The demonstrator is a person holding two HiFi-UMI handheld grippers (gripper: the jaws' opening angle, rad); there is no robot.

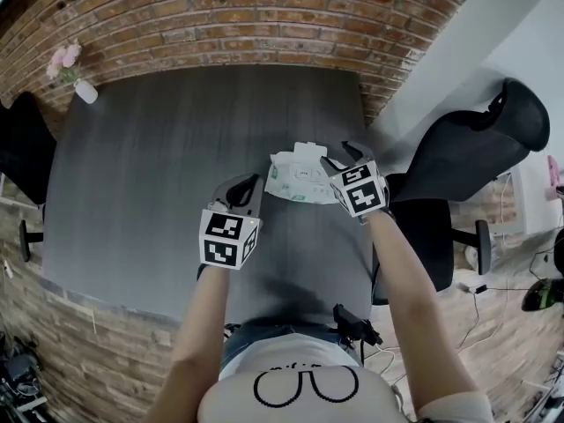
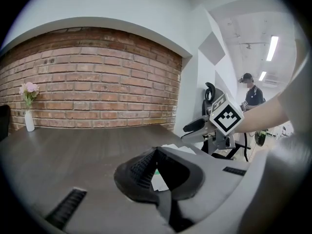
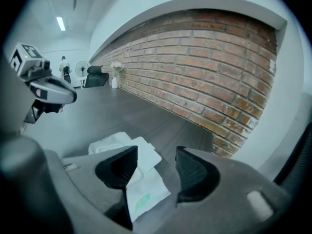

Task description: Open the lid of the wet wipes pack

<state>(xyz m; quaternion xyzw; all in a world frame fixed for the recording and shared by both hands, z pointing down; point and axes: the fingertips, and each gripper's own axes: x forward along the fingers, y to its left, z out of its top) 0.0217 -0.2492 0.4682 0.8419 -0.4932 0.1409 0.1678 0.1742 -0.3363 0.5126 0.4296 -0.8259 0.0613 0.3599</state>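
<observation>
The wet wipes pack [image 1: 298, 176], white with green print, lies flat near the right edge of the dark grey table [image 1: 159, 174]. Its white lid [image 1: 307, 152] stands folded back on the far side. My right gripper [image 1: 340, 158] hovers at the pack's right end, open; in the right gripper view [image 3: 155, 167] nothing is between the pads, and the pack [image 3: 146, 191] with its raised lid [image 3: 146, 152] lies under the left jaw. My left gripper [image 1: 246, 186] is just left of the pack, apart from it. Its tips [image 2: 156, 151] meet, shut on nothing.
A white vase of pink flowers [image 1: 76, 73] stands at the table's far left corner. A black office chair [image 1: 467, 152] is close on the right, past the table edge. A brick wall [image 1: 229, 16] runs behind the table. A person [image 2: 251, 92] stands far off.
</observation>
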